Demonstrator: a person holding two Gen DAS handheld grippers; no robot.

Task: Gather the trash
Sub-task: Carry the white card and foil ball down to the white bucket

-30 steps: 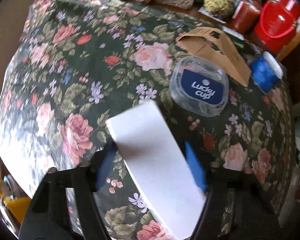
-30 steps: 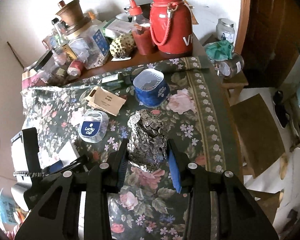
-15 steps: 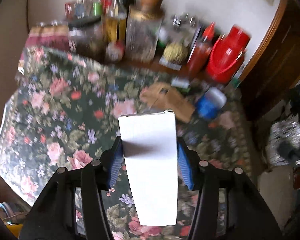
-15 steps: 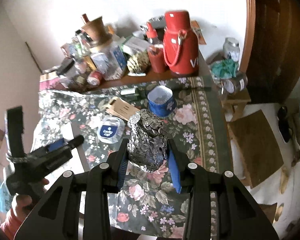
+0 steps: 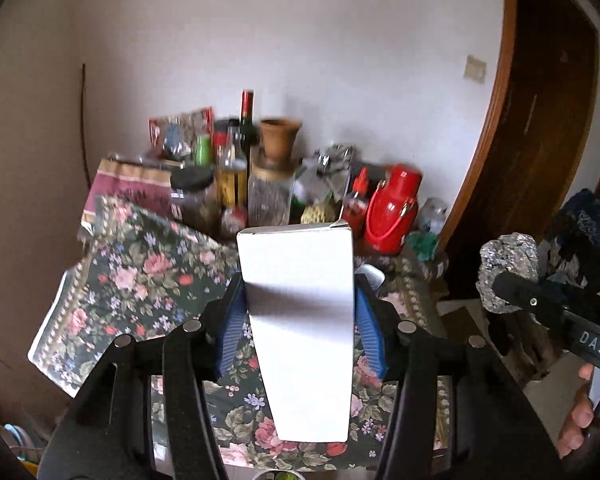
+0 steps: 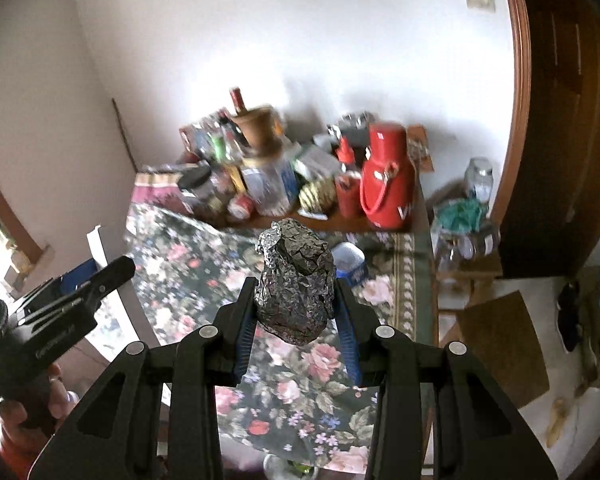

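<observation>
My left gripper (image 5: 298,286) is shut on a white cardboard box (image 5: 300,320), its blue pads pressed on the box's two long sides. The box hangs well above the table's floral cloth (image 5: 140,280). A crumpled ball of silver foil (image 6: 296,284) sits between the pads of my right gripper (image 6: 295,282), which is shut on it, also high over the cloth (image 6: 188,280). In the left wrist view the foil ball (image 5: 508,272) shows at the right. The right wrist view has the left gripper (image 6: 100,276) at its left, held by a hand, with an edge of the box (image 6: 96,248).
A blue cup (image 6: 350,264) stands on the cloth beyond the foil. Bottles, jars and a red thermos (image 6: 384,176) crowd the back of the table by the wall. To the right are a low stool with jars (image 6: 468,240), a dark wooden door (image 6: 560,120) and cardboard on the floor (image 6: 500,344).
Both grippers rose and drew back from the table with their loads. The white box came up off the cloth, and the views tilted up to show the wall.
</observation>
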